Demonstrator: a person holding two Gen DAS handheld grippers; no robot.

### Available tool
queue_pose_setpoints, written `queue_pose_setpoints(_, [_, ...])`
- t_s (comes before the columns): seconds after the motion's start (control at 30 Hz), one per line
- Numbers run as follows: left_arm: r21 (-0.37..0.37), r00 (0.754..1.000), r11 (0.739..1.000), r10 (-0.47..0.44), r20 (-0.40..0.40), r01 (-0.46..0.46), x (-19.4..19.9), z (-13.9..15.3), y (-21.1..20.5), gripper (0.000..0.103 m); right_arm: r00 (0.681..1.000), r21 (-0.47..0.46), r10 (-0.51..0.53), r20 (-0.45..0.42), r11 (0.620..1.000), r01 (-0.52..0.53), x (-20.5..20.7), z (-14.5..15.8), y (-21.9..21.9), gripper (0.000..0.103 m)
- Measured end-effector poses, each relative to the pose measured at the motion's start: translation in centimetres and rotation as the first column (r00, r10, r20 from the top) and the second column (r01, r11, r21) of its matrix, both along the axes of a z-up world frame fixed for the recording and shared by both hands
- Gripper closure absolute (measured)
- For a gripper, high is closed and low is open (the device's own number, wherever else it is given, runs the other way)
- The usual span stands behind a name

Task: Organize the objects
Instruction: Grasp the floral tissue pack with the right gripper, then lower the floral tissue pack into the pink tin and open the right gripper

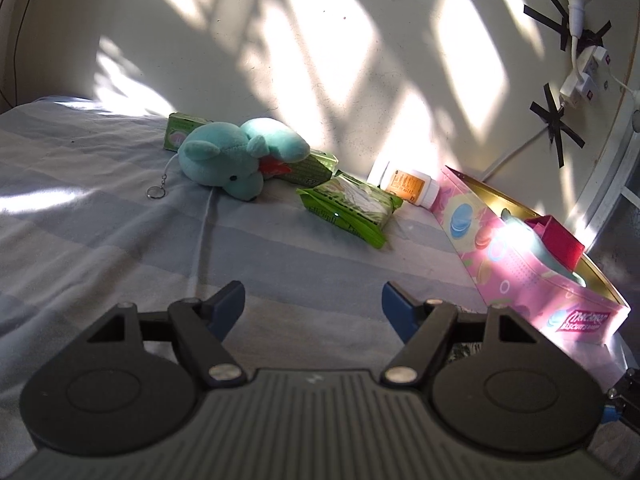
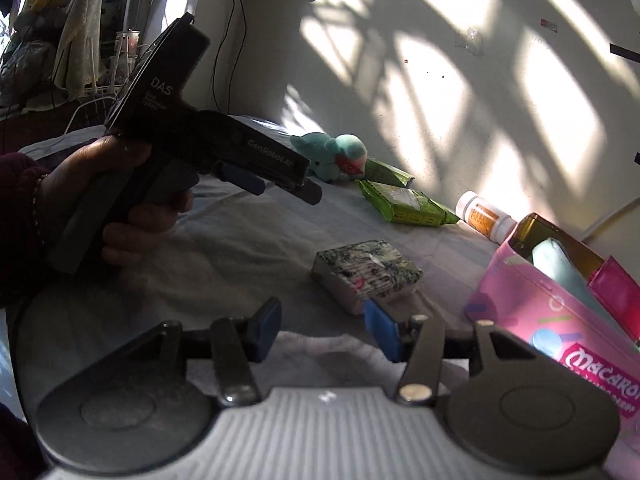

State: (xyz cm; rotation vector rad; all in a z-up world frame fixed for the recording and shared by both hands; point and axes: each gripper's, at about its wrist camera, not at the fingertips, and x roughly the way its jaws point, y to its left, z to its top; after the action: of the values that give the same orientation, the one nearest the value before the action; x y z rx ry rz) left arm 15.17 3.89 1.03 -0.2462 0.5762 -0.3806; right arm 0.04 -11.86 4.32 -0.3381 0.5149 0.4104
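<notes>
On the striped bed sheet (image 1: 100, 208) a teal plush toy (image 1: 228, 160) leans on a long green box (image 1: 312, 166) by the wall. To its right lie a green packet (image 1: 352, 204) and a white bottle with an orange label (image 1: 412, 188). A pink macaron tin (image 1: 520, 276) stands open at the right, holding a red box (image 1: 556, 240) and something teal. My left gripper (image 1: 314, 304) is open over bare sheet, short of these things. My right gripper (image 2: 322, 328) is open, and a small patterned box (image 2: 368, 272) lies just beyond its right pad, not between the pads. The right wrist view also shows the left gripper (image 2: 280, 186) in a hand.
A keyring (image 1: 156, 192) on a chain trails from the plush toy. Plugs and cables (image 1: 576, 80) are taped to the wall at the right. A rack with clutter (image 2: 92, 64) stands past the bed's left side. The pink tin (image 2: 560, 320) sits close to my right gripper.
</notes>
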Motion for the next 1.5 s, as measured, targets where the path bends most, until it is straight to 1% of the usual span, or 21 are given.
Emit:
queue_pose_setpoints(0.07, [-0.045, 0.997, 0.997, -0.07, -0.04, 0.068, -0.1, 0.0, -0.8, 0.028, 0.999, 0.012, -0.049, 0.0, 0.999, 0.049, 0.6, 0.0, -0.6, 0.054])
queue_pose_setpoints(0.1, [-0.059, 0.994, 0.994, -0.097, -0.055, 0.094, -0.2, 0.1, -1.3, 0.031, 0.997, 0.018, -0.079, -0.01, 0.997, 0.079, 1.3, -0.2, -0.9, 0.054])
queue_pose_setpoints(0.13, [-0.057, 0.991, 0.991, -0.121, -0.061, 0.117, -0.4, 0.2, -2.0, 0.033, 0.994, 0.034, -0.101, -0.029, 0.994, 0.102, 2.1, -0.3, -1.2, 0.054])
queue_pose_setpoints(0.23, [-0.015, 0.986, 0.987, -0.16, -0.054, 0.159, -1.1, 0.6, -3.9, 0.034, 0.987, 0.1, -0.122, -0.108, 0.986, 0.133, 4.8, -0.9, -2.3, 0.053])
queue_pose_setpoints(0.3, [-0.018, 0.979, 0.982, -0.188, -0.083, 0.187, -0.8, 0.6, -5.0, 0.034, 0.982, 0.115, -0.121, -0.145, 0.984, 0.139, 6.2, -1.4, -2.2, 0.052])
queue_pose_setpoints(0.37, [0.001, 0.969, 0.978, -0.207, -0.131, 0.209, -0.3, -0.1, -6.2, 0.041, 0.978, 0.151, -0.105, -0.178, 0.98, 0.133, 7.3, -1.8, -2.2, 0.05])
queue_pose_setpoints(0.4, [0.032, 0.974, 0.979, -0.197, -0.115, 0.202, -0.5, -0.1, -6.7, 0.046, 0.977, 0.165, -0.099, -0.189, 0.978, 0.131, 7.8, -1.7, -2.1, 0.053])
queue_pose_setpoints(0.43, [0.044, 0.971, 0.976, -0.209, -0.114, 0.215, -0.5, -0.1, -7.2, 0.056, 0.976, 0.178, -0.097, -0.197, 0.975, 0.133, 8.1, -1.7, -2.0, 0.061])
queue_pose_setpoints(0.47, [0.027, 0.964, 0.972, -0.229, -0.135, 0.235, -0.5, 0.0, -7.5, 0.057, 0.976, 0.189, -0.089, -0.198, 0.974, 0.127, 8.2, -1.7, -1.9, 0.065])
queue_pose_setpoints(0.53, [0.029, 0.966, 0.97, -0.236, -0.111, 0.24, -1.2, 0.9, -7.8, 0.058, 0.98, 0.179, -0.115, -0.16, 0.973, 0.144, 7.6, -1.4, -1.8, 0.065])
queue_pose_setpoints(0.6, [0.032, 0.966, 0.967, -0.252, -0.055, 0.254, -2.1, 2.1, -8.3, 0.058, 0.986, 0.213, -0.13, -0.103, 0.965, 0.15, 6.4, -0.6, -2.4, 0.065])
queue_pose_setpoints(0.7, [0.024, 0.955, 0.957, -0.291, 0.057, 0.29, -3.3, 4.8, -9.6, 0.058, 0.984, 0.234, -0.171, 0.04, 0.959, 0.158, 4.3, 1.3, -4.0, 0.065])
queue_pose_setpoints(0.8, [0.027, 0.932, 0.941, -0.339, 0.131, 0.338, -3.3, 6.7, -12.2, 0.057, 0.951, 0.191, -0.237, 0.198, 0.961, 0.2, 2.7, 2.6, -5.3, 0.064])
queue_pose_setpoints(0.87, [0.04, 0.916, 0.928, -0.372, 0.149, 0.37, -2.8, 7.3, -14.3, 0.057, 0.927, 0.173, -0.282, 0.248, 0.954, 0.244, 2.7, 3.1, -6.4, 0.064])
queue_pose_setpoints(0.93, [0.045, 0.903, 0.914, -0.406, 0.144, 0.404, -1.8, 7.3, -16.6, 0.057, 0.913, 0.19, -0.328, 0.242, 0.939, 0.287, 3.1, 3.3, -8.5, 0.064])
queue_pose_setpoints(1.03, [0.047, 0.888, 0.895, -0.447, 0.111, 0.444, -0.6, 6.9, -19.8, 0.057, 0.901, 0.23, -0.388, 0.195, 0.911, 0.343, 4.2, 3.4, -11.8, 0.064])
queue_pose_setpoints(1.17, [0.093, 0.875, 0.878, -0.477, 0.085, 0.47, 0.1, 6.2, -23.8, 0.057, 0.881, 0.248, -0.447, 0.152, 0.881, 0.404, 5.5, 2.9, -15.3, 0.064])
queue_pose_setpoints(1.3, [0.106, 0.876, 0.876, -0.478, 0.055, 0.471, 0.9, 5.9, -25.9, 0.057, 0.864, 0.292, -0.491, 0.115, 0.848, 0.443, 6.6, 2.1, -17.3, 0.06])
queue_pose_setpoints(1.4, [0.127, 0.896, 0.893, -0.441, 0.046, 0.432, 1.2, 5.7, -26.4, 0.055, 0.858, 0.322, -0.505, 0.092, 0.831, 0.455, 7.3, 1.3, -18.1, 0.057])
queue_pose_setpoints(1.47, [0.165, 0.916, 0.908, -0.397, 0.049, 0.385, 1.1, 5.7, -26.7, 0.053, 0.85, 0.326, -0.518, 0.099, 0.824, 0.464, 7.2, 1.2, -18.3, 0.057])
queue_pose_setpoints(1.5, [0.182, 0.924, 0.914, -0.378, 0.051, 0.364, 0.9, 5.6, -26.6, 0.051, 0.845, 0.331, -0.524, 0.106, 0.82, 0.467, 7.1, 1.2, -18.4, 0.057])
